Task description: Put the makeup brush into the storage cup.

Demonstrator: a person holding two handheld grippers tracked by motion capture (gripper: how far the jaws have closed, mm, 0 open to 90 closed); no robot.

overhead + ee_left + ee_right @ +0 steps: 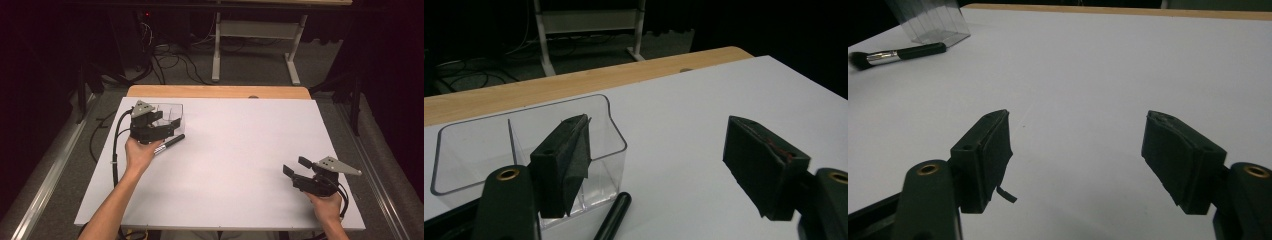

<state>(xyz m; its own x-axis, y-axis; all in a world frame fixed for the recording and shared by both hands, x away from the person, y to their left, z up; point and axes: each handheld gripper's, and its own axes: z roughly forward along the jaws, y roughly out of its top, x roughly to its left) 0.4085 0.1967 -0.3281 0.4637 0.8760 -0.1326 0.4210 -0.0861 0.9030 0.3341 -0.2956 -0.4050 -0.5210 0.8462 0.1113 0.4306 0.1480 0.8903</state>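
A: The left gripper (159, 120) hovers with its jaws spread wide and nothing between them. Where is the brush from there?

B: The makeup brush (169, 144) lies flat on the table just below and beside that gripper, touching neither jaw. In the left gripper view its black handle (614, 216) pokes up between the jaws from the bottom edge.

A: Which way does it run?

B: Its long axis slants; the handle end points toward the clear divided box (524, 150), stopping just beside the box's near wall. In the right gripper view the bristle end (857, 60) points away from the box.

A: Room to move?

B: The white table (240, 160) is open to the right. The right gripper (295, 167), jaws also spread and empty, sits well apart near the table's right edge.
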